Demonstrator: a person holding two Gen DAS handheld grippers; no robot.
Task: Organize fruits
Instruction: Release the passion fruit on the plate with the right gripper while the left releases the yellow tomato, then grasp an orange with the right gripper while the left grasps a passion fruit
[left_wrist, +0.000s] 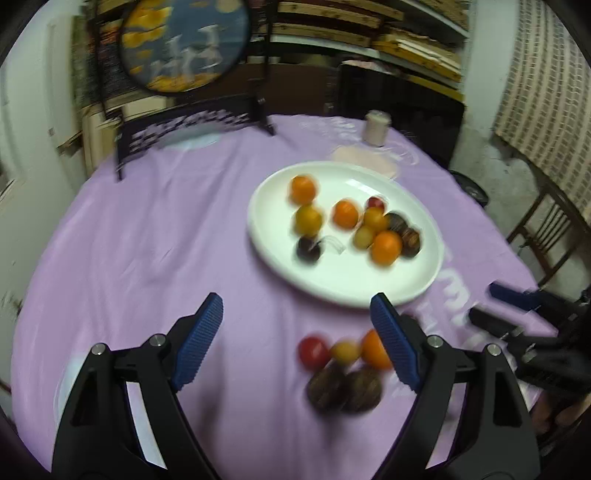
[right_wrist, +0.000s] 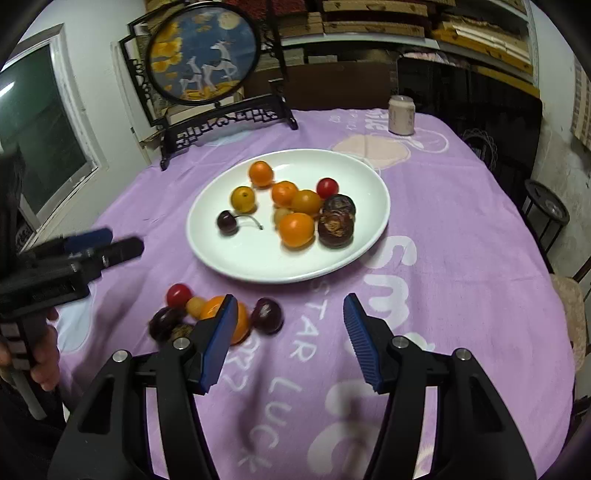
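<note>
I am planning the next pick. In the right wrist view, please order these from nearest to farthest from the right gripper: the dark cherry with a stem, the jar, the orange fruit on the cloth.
From the right gripper:
1. Orange fruit, on the cloth beside its left finger.
2. Dark cherry with a stem, on the white plate, left part.
3. Jar, at the table's far edge.

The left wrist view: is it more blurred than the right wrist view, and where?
Left wrist view: yes, motion blur smears the fruits on the plate and the framed picture. Right wrist view: plate fruits are sharp; only the left gripper and nearby loose fruits blur.
</note>
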